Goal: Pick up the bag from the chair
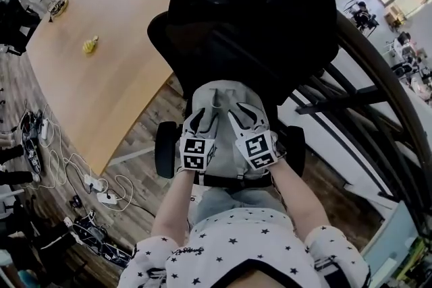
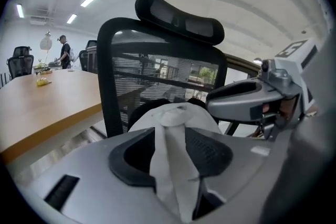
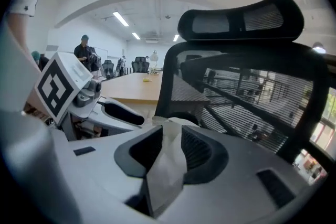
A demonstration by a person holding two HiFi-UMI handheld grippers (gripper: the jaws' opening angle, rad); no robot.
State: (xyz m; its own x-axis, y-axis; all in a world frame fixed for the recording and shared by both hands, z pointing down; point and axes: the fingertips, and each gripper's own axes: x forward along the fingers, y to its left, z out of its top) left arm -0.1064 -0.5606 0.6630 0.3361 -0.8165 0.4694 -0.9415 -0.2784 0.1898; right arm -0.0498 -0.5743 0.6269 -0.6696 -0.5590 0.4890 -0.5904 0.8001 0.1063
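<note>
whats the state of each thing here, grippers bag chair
left gripper, shut on a strip of the bag
right gripper, shut on a strip of the bag
bag, at the chair seat, gripped by both grippers
chair, upright, backrest behind the bag

The right tool (image 3: 170,136) pinches a fold of the white bag (image 3: 164,173). The left tool (image 3: 126,114) sits just beside it, before the black chair (image 3: 247,86).

ahead: chair backrest (image 1: 256,17) blocks | left: table (image 1: 88,91) near | right: railing (image 1: 368,54)
</note>
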